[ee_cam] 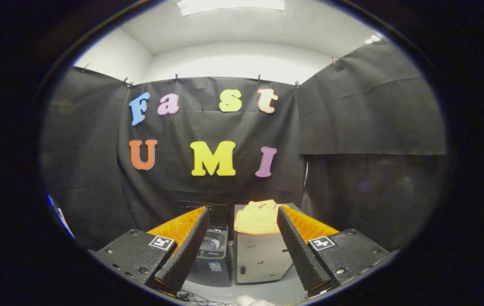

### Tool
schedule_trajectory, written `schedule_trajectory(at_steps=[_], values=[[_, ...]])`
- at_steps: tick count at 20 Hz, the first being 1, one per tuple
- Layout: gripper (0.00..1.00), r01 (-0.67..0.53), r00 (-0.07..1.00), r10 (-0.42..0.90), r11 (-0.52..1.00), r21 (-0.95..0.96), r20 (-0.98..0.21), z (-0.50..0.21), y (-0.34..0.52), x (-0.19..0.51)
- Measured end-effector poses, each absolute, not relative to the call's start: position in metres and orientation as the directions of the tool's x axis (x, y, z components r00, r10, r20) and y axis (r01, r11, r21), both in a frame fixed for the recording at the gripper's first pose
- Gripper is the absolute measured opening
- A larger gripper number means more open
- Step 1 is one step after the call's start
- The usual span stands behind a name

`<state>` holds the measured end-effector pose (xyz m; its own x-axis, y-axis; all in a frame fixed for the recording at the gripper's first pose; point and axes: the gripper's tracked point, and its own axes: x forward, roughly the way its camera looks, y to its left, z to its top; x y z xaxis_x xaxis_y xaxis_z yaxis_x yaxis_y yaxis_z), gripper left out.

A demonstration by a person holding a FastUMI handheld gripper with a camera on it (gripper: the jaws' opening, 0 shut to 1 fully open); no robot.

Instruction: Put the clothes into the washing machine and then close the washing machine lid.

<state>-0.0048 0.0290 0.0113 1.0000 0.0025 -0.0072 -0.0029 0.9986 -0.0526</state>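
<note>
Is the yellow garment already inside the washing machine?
No. The yellow garment lies on top of a box beside the washer, beyond the open gripper.

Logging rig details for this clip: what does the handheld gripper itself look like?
The gripper has two long wedge-shaped jaws with ribbed inner faces, standing apart. Each is mounted on a black block with screws on top, and each block carries a small square black-and-white marker.
</note>
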Motion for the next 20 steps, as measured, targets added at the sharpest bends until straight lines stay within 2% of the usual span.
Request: schedule_trajectory(at_steps=[8,16,20], values=[[1.00,0.005,1.000,-0.005,0.999,-0.040,-0.007,0.027,0.011,0.041],[1.00,0.041,0.999,-0.041,0.998,-0.049,-0.001,0.049,-0.050,0.147],[1.00,0.018,1.000,-0.019,0.999,-0.031,-0.024,0.049,-0.065,0.207]])
